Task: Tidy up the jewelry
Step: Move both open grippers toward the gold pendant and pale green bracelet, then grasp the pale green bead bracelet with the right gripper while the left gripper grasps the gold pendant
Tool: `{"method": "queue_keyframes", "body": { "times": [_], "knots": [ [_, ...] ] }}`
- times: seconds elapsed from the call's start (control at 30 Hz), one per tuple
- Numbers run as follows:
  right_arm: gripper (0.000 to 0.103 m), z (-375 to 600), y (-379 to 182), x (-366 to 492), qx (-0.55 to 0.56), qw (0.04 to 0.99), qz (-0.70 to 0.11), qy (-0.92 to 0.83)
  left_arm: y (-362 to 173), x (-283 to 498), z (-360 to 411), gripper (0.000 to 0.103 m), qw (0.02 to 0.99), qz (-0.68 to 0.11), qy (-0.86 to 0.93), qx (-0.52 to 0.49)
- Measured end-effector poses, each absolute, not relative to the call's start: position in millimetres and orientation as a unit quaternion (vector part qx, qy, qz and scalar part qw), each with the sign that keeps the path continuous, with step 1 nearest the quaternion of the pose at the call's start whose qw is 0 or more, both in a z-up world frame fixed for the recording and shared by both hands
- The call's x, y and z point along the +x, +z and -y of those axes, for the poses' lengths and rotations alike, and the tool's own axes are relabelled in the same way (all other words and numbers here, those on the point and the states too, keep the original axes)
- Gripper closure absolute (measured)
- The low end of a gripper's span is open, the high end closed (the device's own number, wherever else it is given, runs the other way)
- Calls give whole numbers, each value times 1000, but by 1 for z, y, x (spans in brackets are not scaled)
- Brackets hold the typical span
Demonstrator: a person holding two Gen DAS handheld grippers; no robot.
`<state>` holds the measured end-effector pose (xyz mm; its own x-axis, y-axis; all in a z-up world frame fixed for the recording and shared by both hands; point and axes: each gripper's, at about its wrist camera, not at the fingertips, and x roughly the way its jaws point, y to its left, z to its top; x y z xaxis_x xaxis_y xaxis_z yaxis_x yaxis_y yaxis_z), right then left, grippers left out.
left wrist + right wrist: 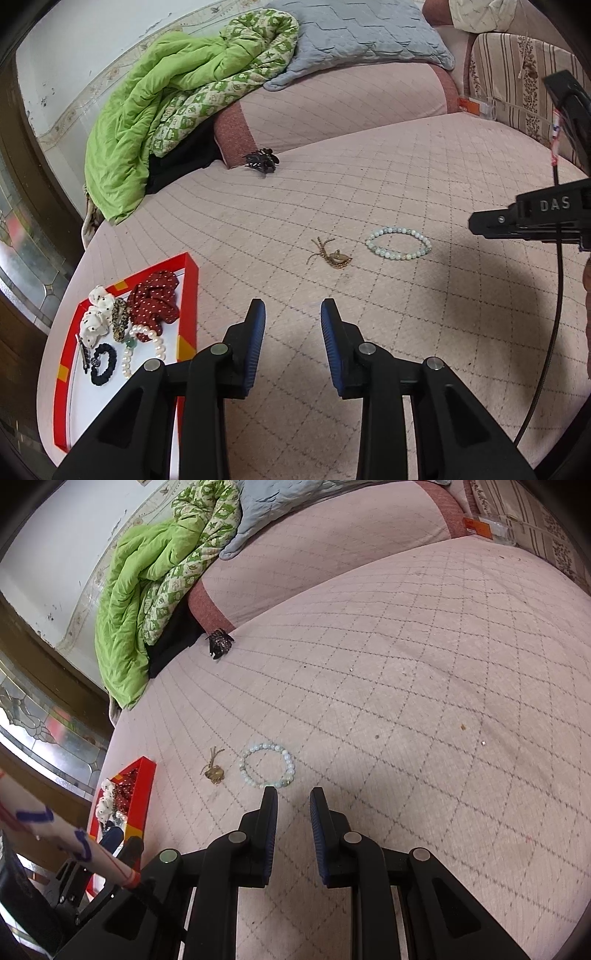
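A pale green bead bracelet (398, 243) (267, 764) lies on the pink quilted sofa seat, with a small gold brooch (334, 254) (214, 771) just left of it. A black claw hair clip (261, 161) (219, 642) lies farther back by the cushion. A red-rimmed tray (190, 291) (142, 786) at the left holds scrunchies, a pearl string and hair ties. My left gripper (292, 314) is open and empty, short of the brooch. My right gripper (293, 803) is open and empty, just short of the bracelet; its body shows in the left wrist view (532, 218).
A green quilt (155, 110) (147, 587) and a grey-blue pillow (354, 37) are piled on the sofa back at the far left. A striped cushion (517, 81) stands at the far right. The seat's edge drops off left of the tray.
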<state>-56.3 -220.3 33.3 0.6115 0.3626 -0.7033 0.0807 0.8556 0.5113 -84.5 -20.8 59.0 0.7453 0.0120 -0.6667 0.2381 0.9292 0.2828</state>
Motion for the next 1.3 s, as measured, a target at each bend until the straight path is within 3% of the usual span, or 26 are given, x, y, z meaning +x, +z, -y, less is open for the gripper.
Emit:
{"method": "queue_keyframes", "body": {
  "times": [0.37, 0.73, 0.87, 0.97, 1.3],
  "knots": [
    [83, 210, 20, -18, 220, 859, -456, 83, 57, -46, -10, 71, 907, -406, -87, 64],
    [83, 164, 6, 17, 104, 867, -478, 90, 49, -20, -5, 71, 895, -432, -106, 42],
    [93, 159, 7, 20, 55, 869, -484, 88, 43, -14, 8, 68, 889, -439, -117, 50],
    [97, 169, 6, 21, 68, 865, -490, 88, 38, -9, 16, 66, 885, -447, -125, 45],
    [97, 204, 14, 12, 125, 865, -482, 65, 19, 21, 34, 66, 874, -467, -131, 34]
  ]
}}
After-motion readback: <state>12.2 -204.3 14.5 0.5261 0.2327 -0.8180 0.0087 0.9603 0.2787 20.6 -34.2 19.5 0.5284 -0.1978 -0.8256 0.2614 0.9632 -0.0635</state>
